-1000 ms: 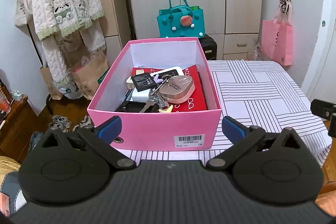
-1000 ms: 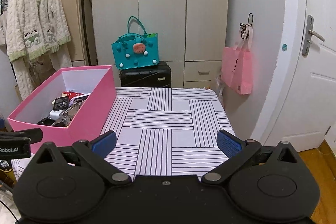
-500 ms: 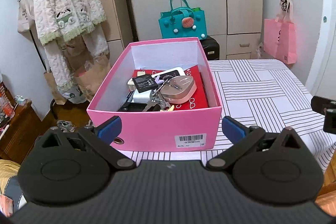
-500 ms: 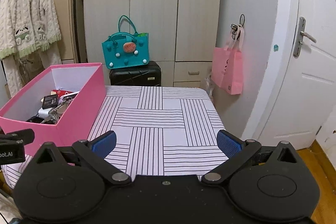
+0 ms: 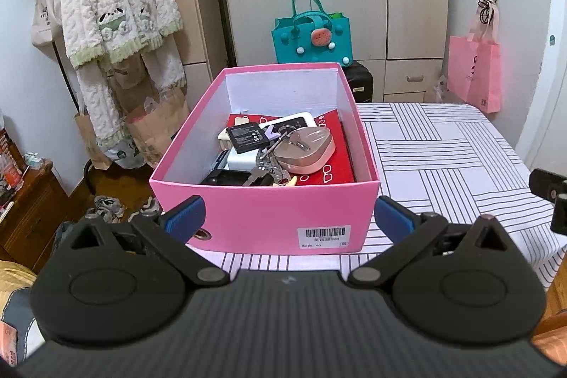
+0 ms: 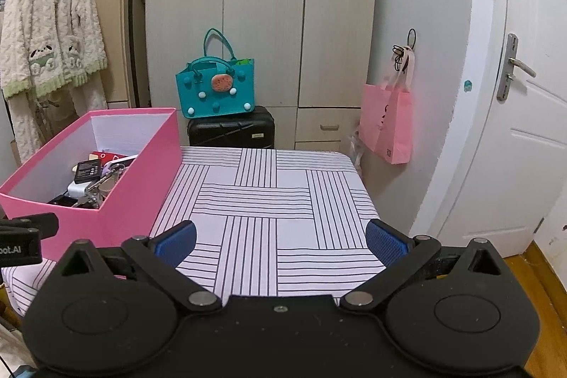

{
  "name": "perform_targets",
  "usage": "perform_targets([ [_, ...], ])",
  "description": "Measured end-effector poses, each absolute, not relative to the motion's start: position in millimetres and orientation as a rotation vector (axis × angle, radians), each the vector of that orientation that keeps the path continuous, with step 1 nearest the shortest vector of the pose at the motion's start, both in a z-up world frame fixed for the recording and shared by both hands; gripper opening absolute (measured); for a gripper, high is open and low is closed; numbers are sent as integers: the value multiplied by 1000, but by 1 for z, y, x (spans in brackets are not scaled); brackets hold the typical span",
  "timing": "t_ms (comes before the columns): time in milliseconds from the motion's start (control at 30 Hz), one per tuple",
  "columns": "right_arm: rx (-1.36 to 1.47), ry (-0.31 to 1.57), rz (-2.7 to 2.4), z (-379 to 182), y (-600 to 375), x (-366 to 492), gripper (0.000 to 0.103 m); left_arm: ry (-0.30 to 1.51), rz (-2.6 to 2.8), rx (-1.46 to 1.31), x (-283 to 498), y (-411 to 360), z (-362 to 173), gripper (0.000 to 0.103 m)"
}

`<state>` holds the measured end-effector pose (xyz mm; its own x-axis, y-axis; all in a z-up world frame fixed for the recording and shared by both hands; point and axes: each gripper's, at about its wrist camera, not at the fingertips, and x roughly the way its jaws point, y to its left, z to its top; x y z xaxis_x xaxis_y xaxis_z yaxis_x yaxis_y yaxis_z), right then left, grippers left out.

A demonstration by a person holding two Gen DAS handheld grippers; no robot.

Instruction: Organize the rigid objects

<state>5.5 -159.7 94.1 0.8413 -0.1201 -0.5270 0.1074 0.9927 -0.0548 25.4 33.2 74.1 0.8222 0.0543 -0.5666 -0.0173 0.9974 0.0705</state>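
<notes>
The pink cardboard box [image 5: 264, 215] sits at the left end of the striped table [image 6: 269, 201], holding a key bunch [image 5: 271, 165], a black battery [image 5: 246, 137], a pink rounded case [image 5: 306, 149] and a red box [image 5: 338, 144]; all look stiff and light; the keys would likely slip, best taken by the ring; the left hand-held gripper [image 5: 287, 216] and right hand-held gripper [image 6: 280, 241] are both spread wide and empty.

Left gripper body [image 6: 21, 238] reads "oot.AI", cut off. Pink box [image 5: 262, 222] barcode label [image 5: 324, 236]: "40"; rest illegible.
</notes>
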Motion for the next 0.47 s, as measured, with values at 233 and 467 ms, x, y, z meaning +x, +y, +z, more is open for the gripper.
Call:
perform_targets([
  [233, -22, 569, -126, 92, -162, 8, 103, 603, 36, 62, 26, 33, 74, 103],
  [467, -23, 566, -125, 92, -162, 8, 103, 596, 35, 66, 25, 32, 73, 103],
])
